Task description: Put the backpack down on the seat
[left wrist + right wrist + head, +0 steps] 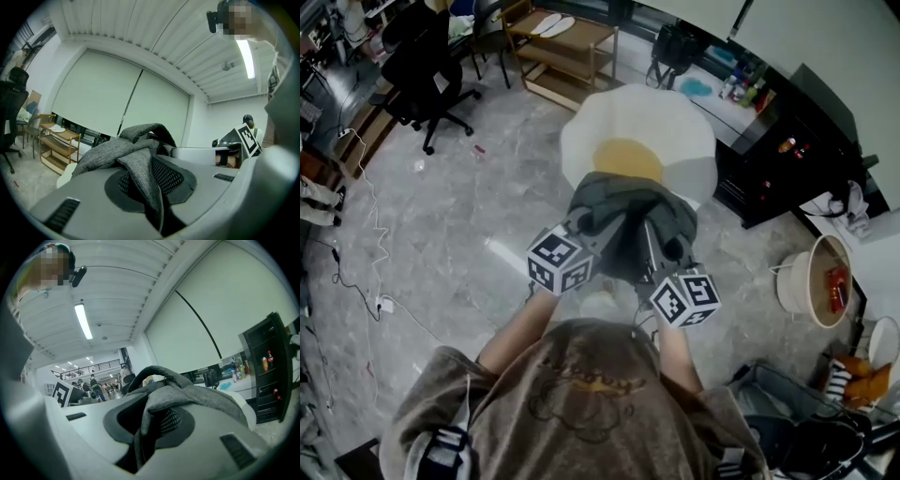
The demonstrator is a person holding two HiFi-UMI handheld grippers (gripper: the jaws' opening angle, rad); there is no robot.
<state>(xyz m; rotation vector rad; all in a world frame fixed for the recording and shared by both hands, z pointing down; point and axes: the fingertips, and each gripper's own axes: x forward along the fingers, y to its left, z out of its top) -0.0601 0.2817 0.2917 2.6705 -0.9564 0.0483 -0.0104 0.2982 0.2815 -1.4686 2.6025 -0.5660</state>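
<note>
Grey heathered woven-cloth backpack (633, 211): matt, slightly rough weave, with black open mesh under the straps. Grey plastic left gripper (154, 183) and grey plastic right gripper (145, 427): smooth and matt, with darker, rubbery-looking pad insets. Round white-and-yellow cushioned seat (609, 122): soft, matt. Grey marbled floor (487, 187): polished, glossy. Light wooden shelf (567, 52): matt.

Both bare forearms reach forward from the person's chest, with the left tool (589, 225) and the right tool (672, 249) side by side and close together, each with its jaws clamped on a fold of the grey backpack (630, 200).
</note>
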